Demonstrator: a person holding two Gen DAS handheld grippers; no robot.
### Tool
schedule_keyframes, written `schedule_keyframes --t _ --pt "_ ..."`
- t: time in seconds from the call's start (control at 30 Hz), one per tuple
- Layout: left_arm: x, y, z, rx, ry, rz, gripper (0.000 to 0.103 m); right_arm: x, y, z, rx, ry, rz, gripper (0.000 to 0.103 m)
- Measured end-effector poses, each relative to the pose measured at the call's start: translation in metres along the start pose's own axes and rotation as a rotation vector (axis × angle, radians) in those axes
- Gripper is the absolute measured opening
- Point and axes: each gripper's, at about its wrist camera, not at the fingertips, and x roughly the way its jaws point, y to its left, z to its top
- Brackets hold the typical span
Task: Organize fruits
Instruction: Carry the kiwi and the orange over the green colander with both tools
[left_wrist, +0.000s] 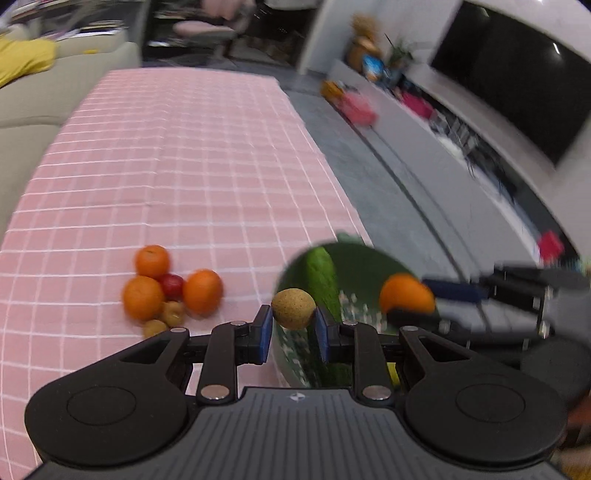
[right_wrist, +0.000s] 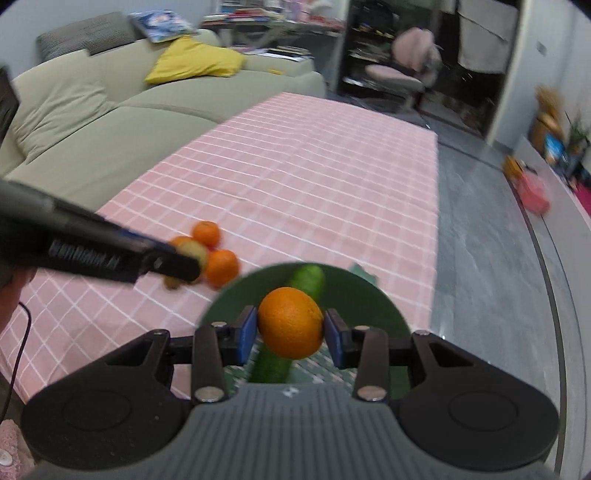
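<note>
Pink checked tablecloth (left_wrist: 177, 155), sofa upper left. Left gripper (left_wrist: 293, 328) clamped on a small tan fruit (left_wrist: 293, 308), right gripper (right_wrist: 290, 334) pinching an orange (right_wrist: 290, 323), both over the green plate (right_wrist: 369, 295) holding a cucumber (right_wrist: 308, 278), likely for dropping in. Remaining fruit pile (left_wrist: 166, 291) at lower left.

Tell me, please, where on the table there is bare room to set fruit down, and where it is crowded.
Free: the pink checked tablecloth beyond the fruit pile, toward the sofa, and the strip between pile and green plate. Crowded: the pile of oranges and small fruits, and the plate's middle, where a cucumber lies; both grippers hold fruit above it.
</note>
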Motion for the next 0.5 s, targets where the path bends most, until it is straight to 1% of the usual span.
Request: schedule_keyframes --t 0.1,0.17,0.23,0.4,0.5 --pt "0.016 -0.017 -0.003 0.079 0.053 0.017 0.028 0.008 -0.018 -0.006 0.056 0.025 0.009 0.037" --pt "0.027 -0.029 -0.004 0.146 0.078 0.033 0.028 0.016 -0.026 -0.009 0.084 0.039 0.02 0.036" --pt "0.035 -0.035 -0.005 0.19 0.1 0.049 0.028 0.026 -0.029 -0.012 0.105 0.055 0.032 0.036" --pt "0.055 -0.037 -0.007 0.246 0.16 0.103 0.027 0.053 -0.034 -0.013 0.113 0.113 0.04 0.036" --pt "0.063 -0.036 -0.007 0.257 0.177 0.107 0.028 0.07 -0.038 -0.015 0.118 0.143 0.039 0.037"
